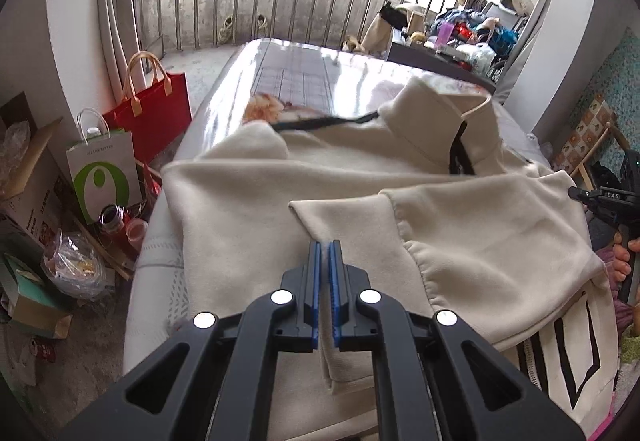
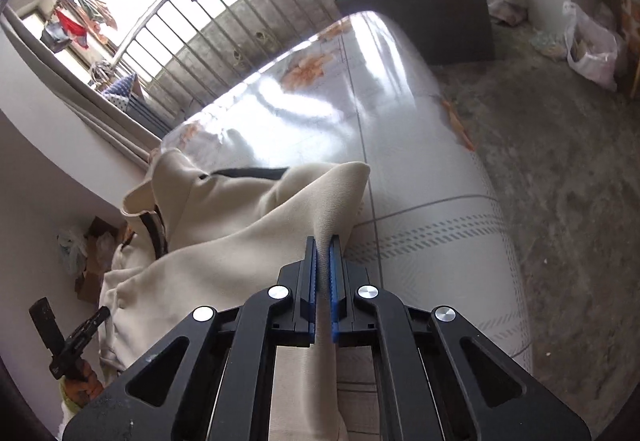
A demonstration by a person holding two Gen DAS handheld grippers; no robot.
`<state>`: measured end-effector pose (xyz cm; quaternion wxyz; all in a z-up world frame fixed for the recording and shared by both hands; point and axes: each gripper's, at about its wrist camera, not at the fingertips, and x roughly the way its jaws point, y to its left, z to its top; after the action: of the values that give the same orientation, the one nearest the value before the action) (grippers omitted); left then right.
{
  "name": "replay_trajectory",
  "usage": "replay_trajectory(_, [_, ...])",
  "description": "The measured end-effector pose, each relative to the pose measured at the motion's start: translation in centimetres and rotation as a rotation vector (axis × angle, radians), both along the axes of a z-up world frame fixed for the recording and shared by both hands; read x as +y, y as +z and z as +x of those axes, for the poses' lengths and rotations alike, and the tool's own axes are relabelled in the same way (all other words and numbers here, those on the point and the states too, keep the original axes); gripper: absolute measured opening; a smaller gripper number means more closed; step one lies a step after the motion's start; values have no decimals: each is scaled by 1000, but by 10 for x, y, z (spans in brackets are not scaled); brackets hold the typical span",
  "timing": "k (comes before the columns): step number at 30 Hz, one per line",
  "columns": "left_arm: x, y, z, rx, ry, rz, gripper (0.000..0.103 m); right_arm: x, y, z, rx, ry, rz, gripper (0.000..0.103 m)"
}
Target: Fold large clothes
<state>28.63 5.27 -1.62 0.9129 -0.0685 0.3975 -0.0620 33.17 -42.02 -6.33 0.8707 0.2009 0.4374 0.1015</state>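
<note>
Left wrist view: left hand-held gripper (image 1: pixel 325 245) clamped on cream garment (image 1: pixel 280 193) fold | garment spread across mattress (image 1: pixel 288 61) | right wrist view: right hand-held gripper (image 2: pixel 323 241) pinching raised garment edge

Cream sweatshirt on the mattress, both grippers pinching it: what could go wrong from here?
1. The right gripper pinches only a thin ridge of the cream sweatshirt; it may slip free when pulled.
2. The mattress looks glossy, so the whole garment could slide instead of folding.
3. The left gripper grips beside a loose sleeve, which may bunch into the fold.
</note>
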Motion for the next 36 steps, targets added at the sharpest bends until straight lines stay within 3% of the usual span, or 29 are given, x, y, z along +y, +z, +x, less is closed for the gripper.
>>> replay_trajectory(2, [4,14,-2,-50,4,-31,4,-4,10,-8,-60,-7,24,3])
replay_trajectory(4, [5,17,3,-53,16,-7,4,-4,8,-8,-75,-17,4,3])
replay_trajectory(10, [1,-23,18,62,25,54,4,-5,-24,9,-4,-41,-45,4])
replay_trajectory(14, [3,-16,13,51,30,55,8,-2,-9,6,-4,-70,-152,22])
replay_trajectory(18, [7,10,2,-28,49,74,8,9,31,-14,-112,-59,-241,34])
replay_trajectory(20, [4,21,-1,-64,21,58,8,28,45,-25,-163,4,-272,39])
replay_trajectory(22, [-7,22,0,-47,-34,35,8,57,50,-34,-181,120,-298,44])
replay_trajectory(25, [-28,3,10,71,-100,29,13,101,37,-47,-150,307,-329,53])
replay_trajectory(27, [-36,-19,15,151,-92,69,20,122,18,-52,-101,373,-377,53])
replay_trajectory(28, [-35,-21,12,117,-88,69,20,131,6,-53,-66,384,-414,53])
replay_trajectory(30, [-34,-20,10,115,-84,76,20,137,-18,-51,14,376,-485,56])
replay_trajectory(33, [-25,-11,2,150,-57,48,24,127,-10,-57,27,316,-462,59])
replay_trajectory(36, [-18,0,-15,130,-87,32,39,114,5,-72,5,260,-430,60])
